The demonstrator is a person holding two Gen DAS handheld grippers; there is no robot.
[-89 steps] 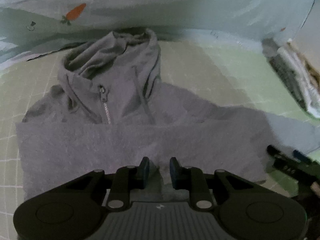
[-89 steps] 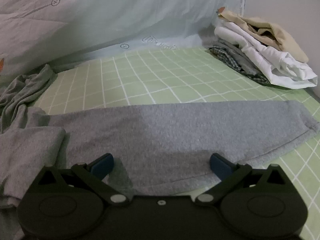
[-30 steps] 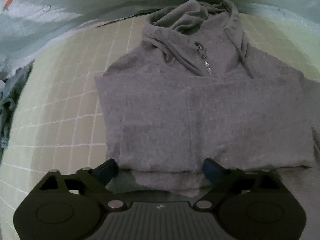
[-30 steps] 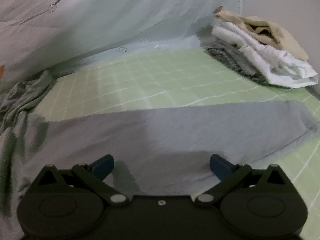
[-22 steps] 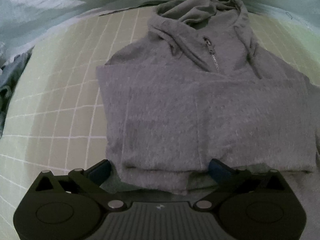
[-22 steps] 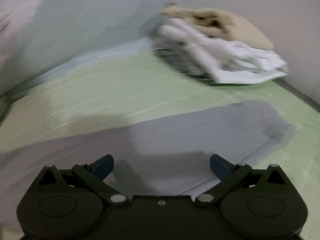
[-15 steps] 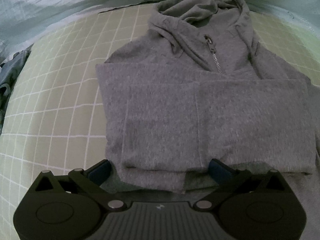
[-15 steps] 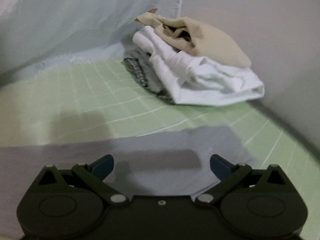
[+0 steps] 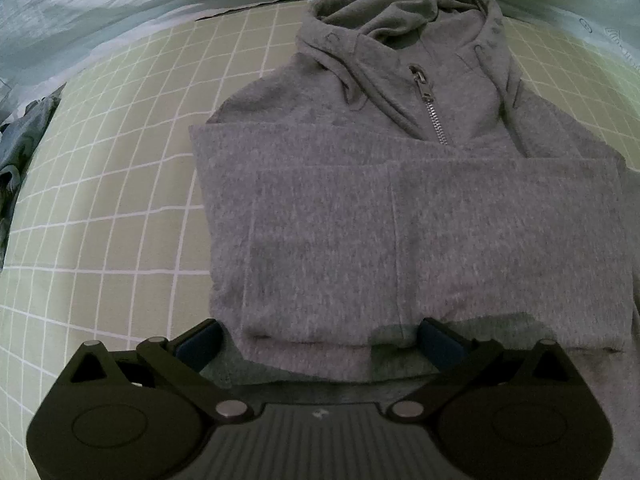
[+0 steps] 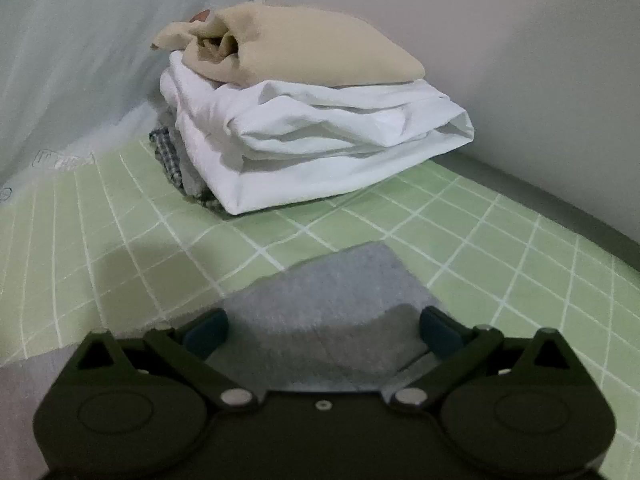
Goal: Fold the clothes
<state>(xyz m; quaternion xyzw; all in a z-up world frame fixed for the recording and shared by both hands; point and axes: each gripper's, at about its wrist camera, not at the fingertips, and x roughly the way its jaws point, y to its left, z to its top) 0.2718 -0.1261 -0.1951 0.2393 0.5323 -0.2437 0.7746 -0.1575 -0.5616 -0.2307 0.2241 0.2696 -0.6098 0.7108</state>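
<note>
A grey zip hoodie [image 9: 400, 208] lies flat on the green checked bed sheet [image 9: 112, 184], hood at the far end, one sleeve folded across its chest. My left gripper [image 9: 320, 340] is open and empty, its jaws wide apart over the hoodie's near hem. In the right wrist view the end of the other grey sleeve [image 10: 332, 300] lies stretched out on the sheet. My right gripper [image 10: 324, 332] is open and empty, its jaws either side of the sleeve's cuff.
A stack of folded clothes [image 10: 304, 120], beige on white on checked, sits in the bed's corner against the wall [image 10: 500, 40]. A pale blue quilt [image 9: 120, 8] lies along the far side. A dark crumpled garment [image 9: 20, 148] lies at the left edge.
My left gripper opened, let go of the sleeve and drew back over the hoodie's left side. My right gripper swung right along the outstretched sleeve to its cuff.
</note>
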